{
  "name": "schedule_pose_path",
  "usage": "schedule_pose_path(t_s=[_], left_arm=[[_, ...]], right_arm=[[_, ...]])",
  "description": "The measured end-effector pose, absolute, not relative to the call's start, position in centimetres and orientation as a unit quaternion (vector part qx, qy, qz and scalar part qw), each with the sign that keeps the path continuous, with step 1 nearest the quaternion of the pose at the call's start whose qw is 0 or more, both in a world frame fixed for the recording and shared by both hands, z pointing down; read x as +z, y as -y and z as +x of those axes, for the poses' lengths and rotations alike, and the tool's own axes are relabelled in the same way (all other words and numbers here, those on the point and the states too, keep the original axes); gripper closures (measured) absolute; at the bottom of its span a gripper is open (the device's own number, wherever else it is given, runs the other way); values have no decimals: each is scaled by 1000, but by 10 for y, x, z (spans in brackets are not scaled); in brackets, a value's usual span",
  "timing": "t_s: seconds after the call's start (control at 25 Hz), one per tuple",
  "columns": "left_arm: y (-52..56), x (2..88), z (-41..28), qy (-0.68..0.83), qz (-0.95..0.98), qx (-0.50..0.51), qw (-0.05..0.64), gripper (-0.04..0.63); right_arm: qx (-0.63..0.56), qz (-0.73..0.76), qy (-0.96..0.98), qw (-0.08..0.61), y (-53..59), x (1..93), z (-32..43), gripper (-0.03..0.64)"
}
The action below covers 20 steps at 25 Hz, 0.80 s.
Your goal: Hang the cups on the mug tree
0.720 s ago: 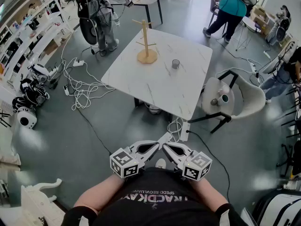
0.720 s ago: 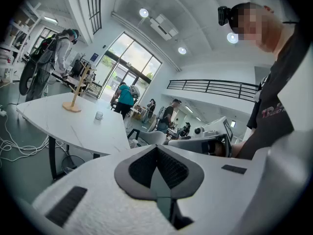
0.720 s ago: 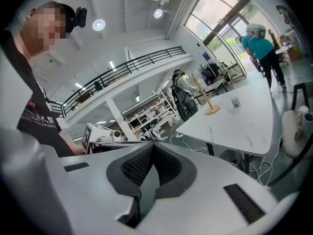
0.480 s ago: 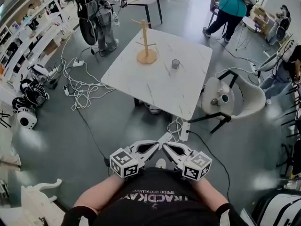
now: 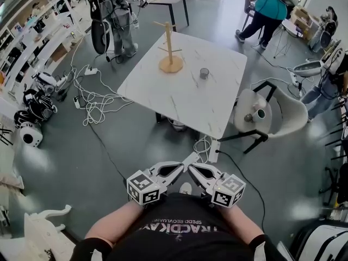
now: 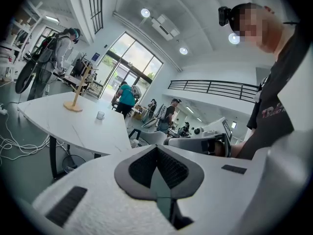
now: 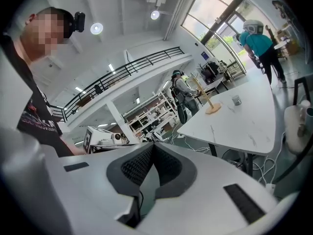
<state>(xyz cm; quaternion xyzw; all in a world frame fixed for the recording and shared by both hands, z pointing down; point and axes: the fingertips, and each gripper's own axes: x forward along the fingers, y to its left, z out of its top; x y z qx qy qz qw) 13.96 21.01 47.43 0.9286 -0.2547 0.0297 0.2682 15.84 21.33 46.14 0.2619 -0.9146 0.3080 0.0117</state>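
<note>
Close against the person's waist, the left gripper (image 5: pixel 184 167) and the right gripper (image 5: pixel 193 170) each have their jaws pressed together and empty, and their tips almost touch. Well apart from them, across the floor, stands the white table (image 5: pixel 185 99). The wooden mug tree (image 5: pixel 169 50) stands upright near its far left corner. A small cup (image 5: pixel 204 73) sits to its right, clear of the base. A second cup (image 5: pixel 259 113) rests on a chair (image 5: pixel 285 113) beside the table's right edge.

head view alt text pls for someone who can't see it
A person holds the left gripper and right gripper near their body, fingers shut and empty, well short of a white table. On it stand a bare mug tree and one cup.
</note>
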Motion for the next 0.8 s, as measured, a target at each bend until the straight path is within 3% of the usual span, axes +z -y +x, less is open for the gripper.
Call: schedule_pose_path(t_s=[0.8], left_arm=[[-189, 480, 115, 263, 923, 34, 279, 598]], right_arm=[[327, 278, 903, 2, -179, 468, 143, 607]])
